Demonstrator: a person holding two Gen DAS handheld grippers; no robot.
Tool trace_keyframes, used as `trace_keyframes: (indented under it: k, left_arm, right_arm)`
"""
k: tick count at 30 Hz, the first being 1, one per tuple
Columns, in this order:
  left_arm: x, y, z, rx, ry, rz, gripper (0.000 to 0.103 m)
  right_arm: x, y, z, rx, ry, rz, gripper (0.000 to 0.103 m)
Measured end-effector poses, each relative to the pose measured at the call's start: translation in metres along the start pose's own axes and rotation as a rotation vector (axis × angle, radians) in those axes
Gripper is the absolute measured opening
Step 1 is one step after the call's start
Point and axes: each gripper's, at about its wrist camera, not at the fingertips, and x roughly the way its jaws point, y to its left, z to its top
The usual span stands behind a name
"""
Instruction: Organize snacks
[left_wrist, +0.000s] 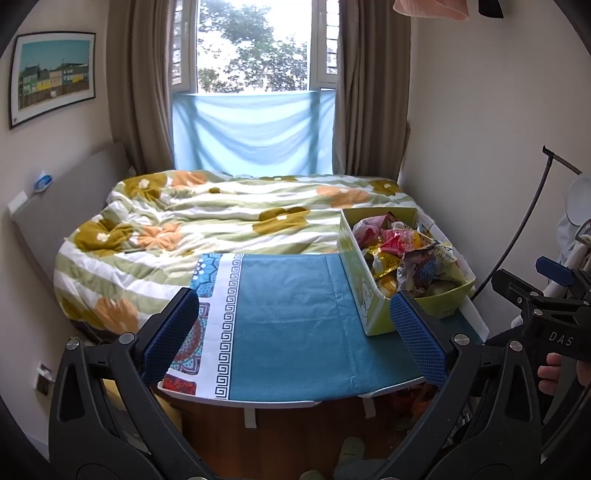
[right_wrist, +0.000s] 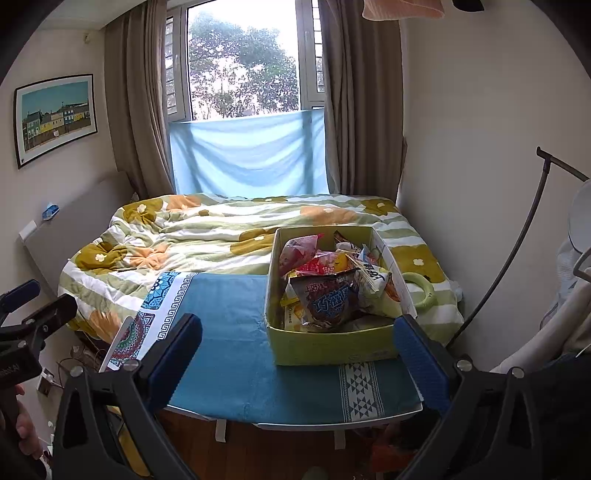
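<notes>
A yellow-green cardboard box (left_wrist: 364, 291) (right_wrist: 325, 347) stands on the right part of a small table covered by a teal cloth (left_wrist: 291, 325) (right_wrist: 229, 347). Several snack packets (left_wrist: 402, 254) (right_wrist: 328, 288) fill the box, with a dark crinkled bag (right_wrist: 328, 299) on top near the front. My left gripper (left_wrist: 295, 328) is open and holds nothing, hovering over the table's near edge, left of the box. My right gripper (right_wrist: 299, 350) is open too, empty, just in front of the box's near wall. Each gripper shows at the edge of the other's view.
Behind the table lies a bed with a floral quilt (left_wrist: 207, 218) (right_wrist: 192, 236), then a window with brown curtains (left_wrist: 133, 85). A green ring (right_wrist: 421, 291) rests on the quilt right of the box. A dark curved rod (right_wrist: 517, 240) stands at right. Wooden floor (left_wrist: 303, 435) shows below.
</notes>
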Motion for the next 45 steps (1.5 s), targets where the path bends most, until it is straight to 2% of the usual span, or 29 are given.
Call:
trace_keyframes:
  k: [45]
  left_arm:
    - [0.0037, 0.0023, -0.0006, -0.002, -0.005, 0.004, 0.103]
  right_arm:
    - [0.0014, -0.0031, 0.0009, 0.002, 0.003, -0.003, 0.103]
